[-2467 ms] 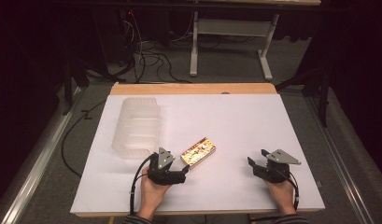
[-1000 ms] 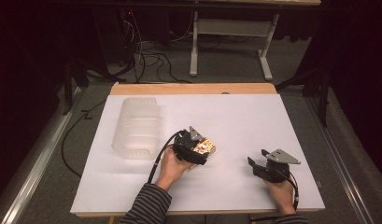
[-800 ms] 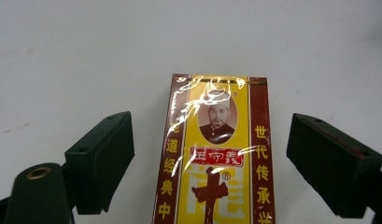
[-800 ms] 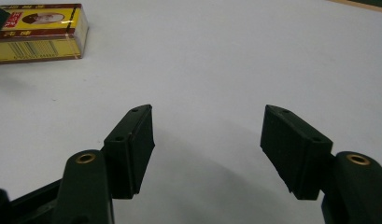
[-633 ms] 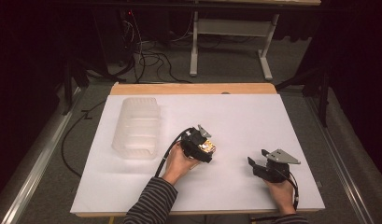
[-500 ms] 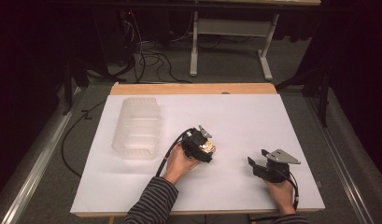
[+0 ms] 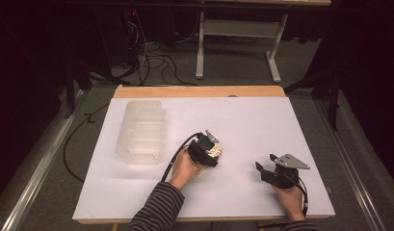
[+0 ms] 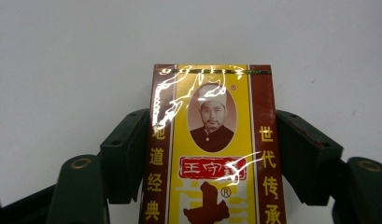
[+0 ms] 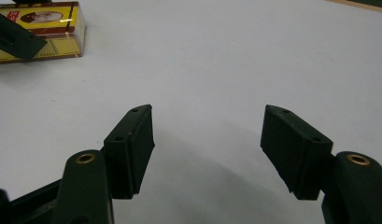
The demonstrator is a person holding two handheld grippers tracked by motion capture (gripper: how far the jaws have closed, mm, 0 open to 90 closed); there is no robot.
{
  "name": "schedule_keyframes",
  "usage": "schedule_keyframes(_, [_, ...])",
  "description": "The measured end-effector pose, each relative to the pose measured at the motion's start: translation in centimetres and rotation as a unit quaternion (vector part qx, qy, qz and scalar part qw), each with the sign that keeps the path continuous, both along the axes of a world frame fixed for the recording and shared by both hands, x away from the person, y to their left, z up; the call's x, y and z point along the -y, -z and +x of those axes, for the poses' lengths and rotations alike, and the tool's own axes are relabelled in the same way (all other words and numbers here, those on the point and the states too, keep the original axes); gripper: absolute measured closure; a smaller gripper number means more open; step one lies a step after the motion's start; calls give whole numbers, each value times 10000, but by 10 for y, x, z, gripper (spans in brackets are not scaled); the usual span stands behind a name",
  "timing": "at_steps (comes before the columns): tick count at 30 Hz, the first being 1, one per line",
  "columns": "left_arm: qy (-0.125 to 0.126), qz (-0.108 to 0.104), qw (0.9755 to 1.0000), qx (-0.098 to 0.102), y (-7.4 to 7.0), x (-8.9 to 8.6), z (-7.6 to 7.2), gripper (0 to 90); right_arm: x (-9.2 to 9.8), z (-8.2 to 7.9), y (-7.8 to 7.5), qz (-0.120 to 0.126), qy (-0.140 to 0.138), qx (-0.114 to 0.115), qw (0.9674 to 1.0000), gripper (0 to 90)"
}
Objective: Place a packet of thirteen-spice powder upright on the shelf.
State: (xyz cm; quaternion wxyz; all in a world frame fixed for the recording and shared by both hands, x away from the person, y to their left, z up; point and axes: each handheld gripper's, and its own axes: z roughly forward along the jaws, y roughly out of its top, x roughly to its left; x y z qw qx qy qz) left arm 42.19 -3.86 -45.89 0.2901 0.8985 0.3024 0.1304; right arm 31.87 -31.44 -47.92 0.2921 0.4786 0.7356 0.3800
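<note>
High view looks down on the table [image 7: 262, 120]; both claw views skim it closely.

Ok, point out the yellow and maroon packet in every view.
High view: the packet lies mid-table, under the left gripper.
Left gripper view: packet at bottom centre, clamped between the black jaws.
Right gripper view: packet in the top left corner.
Shared landmark: the white table sheet.

In the high view my left gripper [image 7: 210, 153] covers most of the glossy yellow-and-maroon printed packet [image 7: 215, 152]; only a bright sliver shows, its print too small to read. In my left gripper view the packet's lower end runs off the bottom edge. In my right gripper view its left part is cut off.
</note>
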Motion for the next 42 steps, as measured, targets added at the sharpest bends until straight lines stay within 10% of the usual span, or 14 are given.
schedule_keyframes(42, [-396, -982, 9900, 933, -59, -54, -39, 329, 0, 0, 0, -1, -4, 9, 10000, 352])
